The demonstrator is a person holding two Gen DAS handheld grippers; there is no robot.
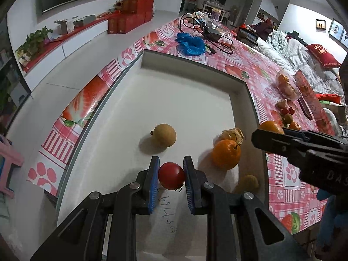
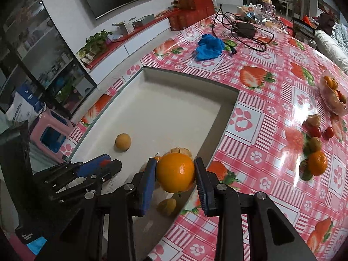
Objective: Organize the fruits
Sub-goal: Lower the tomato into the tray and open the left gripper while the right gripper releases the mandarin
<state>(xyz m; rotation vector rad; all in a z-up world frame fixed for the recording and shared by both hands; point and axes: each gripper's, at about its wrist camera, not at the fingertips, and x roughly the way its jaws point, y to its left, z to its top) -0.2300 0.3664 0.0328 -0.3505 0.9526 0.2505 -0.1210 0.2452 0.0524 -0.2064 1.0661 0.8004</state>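
- Left gripper clamped on a red tomato, blue fingers pressed to both its sides, poised over the white tray.
- Right gripper closed around an orange, fingers snug against it, hanging over the tray's right edge.
- Inside the tray: a tan round fruit out in the middle, a second orange and a papery husked fruit close to the right wall, a small yellowish fruit nearer the grippers.
- Plenty of bare tray floor toward the far wall and far corners.
- More fruit bunched on the pink checked bench, right of the tray, well apart from it.
- Blue cloth and cables beyond the far rim.
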